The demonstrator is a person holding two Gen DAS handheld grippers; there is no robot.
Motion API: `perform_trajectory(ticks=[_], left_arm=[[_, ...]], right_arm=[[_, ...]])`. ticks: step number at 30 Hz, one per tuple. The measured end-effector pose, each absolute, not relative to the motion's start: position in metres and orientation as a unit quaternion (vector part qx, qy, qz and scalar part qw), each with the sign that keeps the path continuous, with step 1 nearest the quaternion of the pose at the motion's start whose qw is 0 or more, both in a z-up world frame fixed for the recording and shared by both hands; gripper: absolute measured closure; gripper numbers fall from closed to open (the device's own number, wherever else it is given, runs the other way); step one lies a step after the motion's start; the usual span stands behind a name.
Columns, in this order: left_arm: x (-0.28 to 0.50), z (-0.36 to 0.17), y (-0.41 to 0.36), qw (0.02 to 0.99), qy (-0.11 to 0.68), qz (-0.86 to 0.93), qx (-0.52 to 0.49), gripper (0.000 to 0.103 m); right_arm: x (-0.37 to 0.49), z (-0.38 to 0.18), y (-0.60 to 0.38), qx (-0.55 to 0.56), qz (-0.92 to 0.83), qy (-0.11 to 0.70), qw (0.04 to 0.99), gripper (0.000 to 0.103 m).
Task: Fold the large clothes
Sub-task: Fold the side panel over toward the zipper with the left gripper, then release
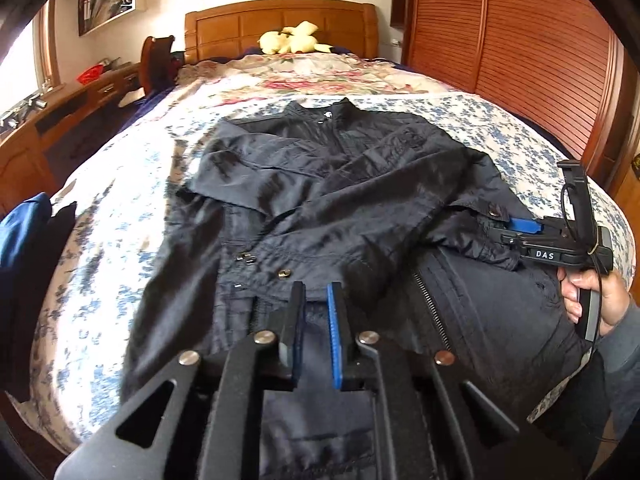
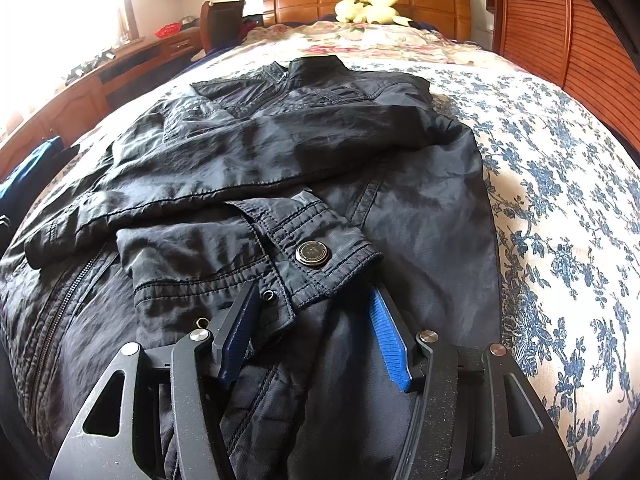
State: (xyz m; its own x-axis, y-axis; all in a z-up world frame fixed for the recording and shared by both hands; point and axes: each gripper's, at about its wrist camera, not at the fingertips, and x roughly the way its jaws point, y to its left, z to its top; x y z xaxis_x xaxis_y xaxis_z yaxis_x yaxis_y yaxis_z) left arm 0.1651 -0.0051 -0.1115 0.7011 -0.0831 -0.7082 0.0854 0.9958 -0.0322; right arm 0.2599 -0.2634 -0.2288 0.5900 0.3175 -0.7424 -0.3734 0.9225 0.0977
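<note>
— Jacket (image 1: 340,208) status? Where is it?

— Black jacket, zip-front, spread collar-away from me across the bed (image 1: 120,184), on the blue-flowered bedspread (image 2: 560,184). Both sleeves are crossed over its chest. I see the wooden headboard (image 1: 280,26) beyond it, a yellow plush toy (image 1: 294,38) against that, and louvred wooden doors (image 1: 520,48) on the right side.

— Your left hand-held gripper (image 1: 316,320)?

— Narrow. Its fingers stand close together over the jacket's lower front; only a slim gap shows between the black finger and the blue pad (image 1: 334,336), and I cannot tell whether any fabric is pinched there.

— And the right hand-held gripper (image 2: 316,312)?

— About half wide. The snap-button cuff (image 2: 320,256) of one sleeve lies between its fingers, with the edge of the cuff against the left finger (image 2: 240,320), while the right blue pad stands clear of it. In the left wrist view I see my hand (image 1: 592,296) on its handle, at the jacket's right edge.
</note>
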Motion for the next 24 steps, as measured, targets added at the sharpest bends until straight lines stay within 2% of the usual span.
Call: perform_trajectory(ticks=[2, 4, 12, 24], left_arm=[[0.161, -0.109, 0.003, 0.922, 0.385, -0.046, 0.0, 0.085], [0.157, -0.109, 0.014, 0.921, 0.387, -0.041, -0.004, 0.072], [0.151, -0.134, 0.06, 0.911, 0.411, -0.015, -0.017, 0.065], [0.131, -0.164, 0.117, 0.903, 0.429, -0.004, -0.023, 0.064]], right_arm=[[0.259, -0.229, -0.263, -0.035, 0.194, 0.409, 0.891, 0.045], [0.259, -0.229, -0.266, -0.035, 0.193, 0.408, 0.892, 0.045], [0.26, -0.229, -0.263, -0.036, 0.192, 0.408, 0.892, 0.045], [0.26, -0.23, -0.265, -0.041, 0.186, 0.413, 0.891, 0.042]])
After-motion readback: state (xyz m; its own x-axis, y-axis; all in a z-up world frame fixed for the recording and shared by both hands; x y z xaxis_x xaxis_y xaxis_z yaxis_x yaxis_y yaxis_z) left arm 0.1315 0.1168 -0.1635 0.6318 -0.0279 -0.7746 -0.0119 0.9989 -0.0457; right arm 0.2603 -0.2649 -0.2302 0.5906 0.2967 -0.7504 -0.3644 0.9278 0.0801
